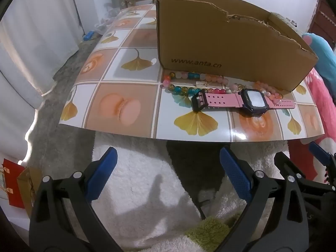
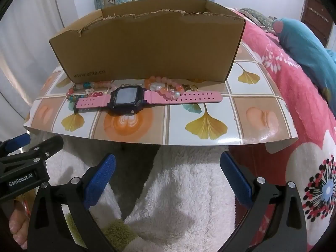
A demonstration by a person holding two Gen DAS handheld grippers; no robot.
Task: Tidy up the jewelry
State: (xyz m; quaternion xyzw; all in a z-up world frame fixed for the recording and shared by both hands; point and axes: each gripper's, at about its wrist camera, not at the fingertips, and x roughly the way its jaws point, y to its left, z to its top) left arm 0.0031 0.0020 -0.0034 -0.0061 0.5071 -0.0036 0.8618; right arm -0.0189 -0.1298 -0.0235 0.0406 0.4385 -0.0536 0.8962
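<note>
1. Jewelry lay before the torn brown cardboard box (image 1: 220, 42): pink-strapped digital watch (image 2: 134, 99), coloured bead bracelets (image 1: 189, 82).
2. Box stood on a glossy tile-patterned sheet (image 1: 126, 79).
3. Left gripper (image 1: 168, 168) and right gripper (image 2: 168, 168) hung open, empty, nearer than the box.

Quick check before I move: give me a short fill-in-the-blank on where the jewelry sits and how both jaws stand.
1. The watch has a ____ strap.
2. The watch and bead bracelets lie on the mat in ____ of the cardboard box.
3. Both the left gripper and right gripper have ____ jaws, holding nothing.

Missing words: pink; front; open
</note>
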